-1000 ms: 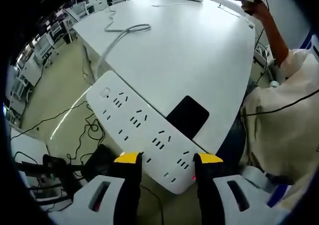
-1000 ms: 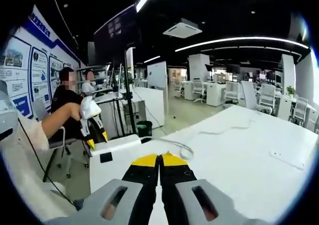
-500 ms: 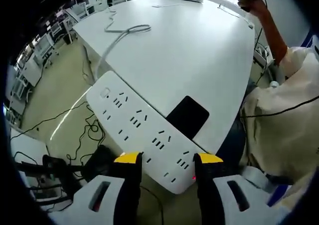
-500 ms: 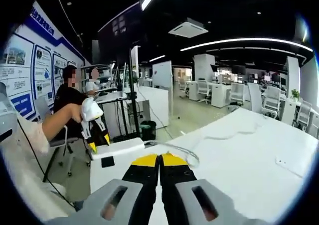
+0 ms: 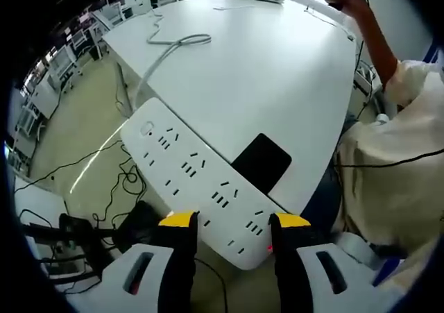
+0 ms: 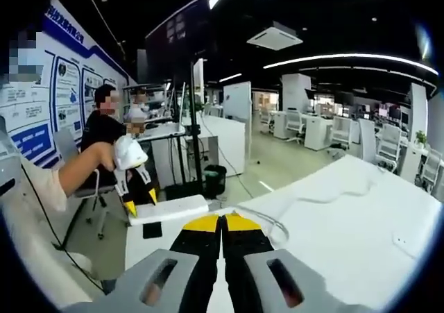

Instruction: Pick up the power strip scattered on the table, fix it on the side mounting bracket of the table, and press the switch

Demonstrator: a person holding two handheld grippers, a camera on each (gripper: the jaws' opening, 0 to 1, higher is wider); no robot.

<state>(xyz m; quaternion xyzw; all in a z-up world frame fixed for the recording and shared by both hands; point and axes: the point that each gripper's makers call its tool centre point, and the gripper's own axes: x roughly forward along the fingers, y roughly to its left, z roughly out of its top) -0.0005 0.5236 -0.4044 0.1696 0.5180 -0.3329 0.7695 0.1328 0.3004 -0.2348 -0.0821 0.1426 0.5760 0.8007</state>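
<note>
Surface: one broad white table (image 5: 277,63) with rounded corners, its top matte and pale. Room: an open office with beige floor, rows of white desks and chairs in the distance, dark ceiling with strip lights, and a blue-and-white wall display (image 6: 69,98) in the right gripper view. Two seated people (image 6: 104,129) sit at a far desk there.

Item: one long white plastic power strip (image 5: 194,178), lying at the table's near edge. In the left gripper view its long axis runs diagonally, from upper left to lower right; the socket face is turned up toward the camera. One round switch button (image 5: 146,128) sits at the upper-left end; a small red light glows at the lower-right end. One grey cable (image 5: 173,46) leaves the upper-left end and curls across the tabletop.

One flat black rectangular pad (image 5: 261,162) lies on the table just beside the strip.

Left gripper (image 5: 232,221): yellow-tipped black jaws apart, straddling the strip's lower-right end; contact cannot be told.

Right gripper (image 6: 222,222): yellow-tipped jaws pressed together, holding nothing, raised above the table.

Loose black cables (image 5: 125,181) lie on the floor below the table edge.
</note>
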